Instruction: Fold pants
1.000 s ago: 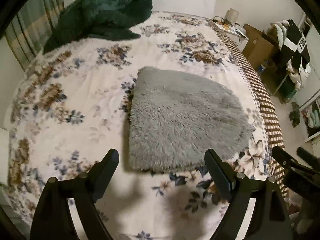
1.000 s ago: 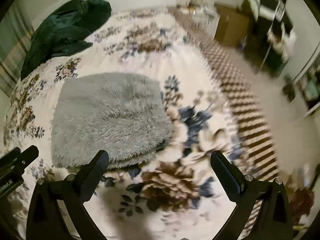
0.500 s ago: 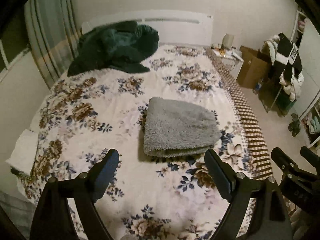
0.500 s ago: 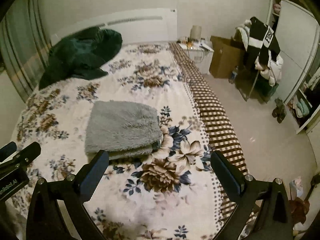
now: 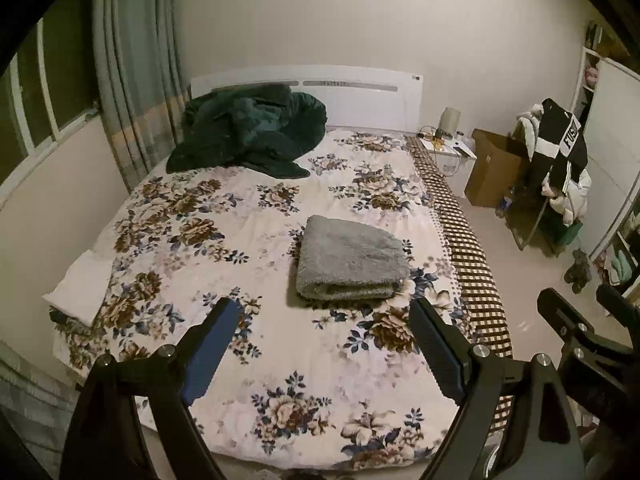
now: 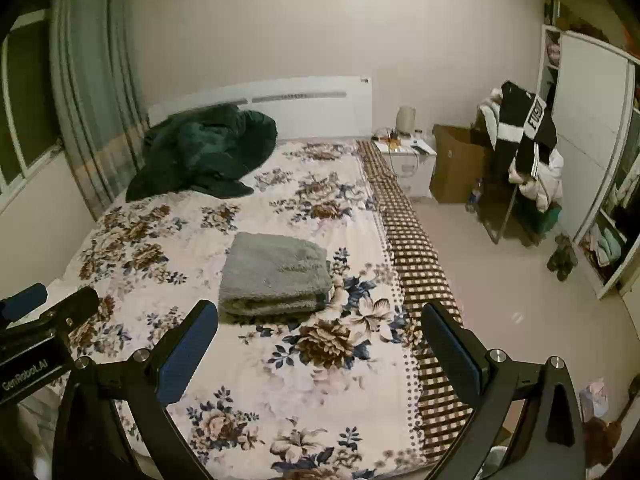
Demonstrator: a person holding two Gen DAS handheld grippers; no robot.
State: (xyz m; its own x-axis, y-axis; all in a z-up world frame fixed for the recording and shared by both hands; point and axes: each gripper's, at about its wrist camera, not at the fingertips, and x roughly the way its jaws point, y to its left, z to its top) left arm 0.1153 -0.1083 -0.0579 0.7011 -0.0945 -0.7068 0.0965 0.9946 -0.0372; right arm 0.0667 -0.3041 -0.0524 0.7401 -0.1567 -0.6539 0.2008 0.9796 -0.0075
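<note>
Withdrawing stage, item: grey fleece pants (image 5: 352, 258), folded into a compact rectangle with the rolled fold edge facing the foot edge of the bed (image 5: 280, 432); lying right of centre on the floral cover, nearer the right edge with its checked border (image 5: 476, 280) than the left

Tools: left gripper (image 5: 324, 344) jaws spread wide, nothing between them; right gripper (image 6: 320, 340) likewise spread and empty; both held above the foot edge, well apart from the pants

Handling note: fold appears complete; best practice now is to keep both tools clear of the bundle so no layer is dragged loose, and to check that the stacked edges stay aligned

Change against the earlier frames: both cameras previously sat close over the pants, which filled the view; they have since pulled up and back, so headboard, dark green blanket (image 5: 248, 128) at the head-left corner and the room's floor are now visible; pants unmoved
</note>
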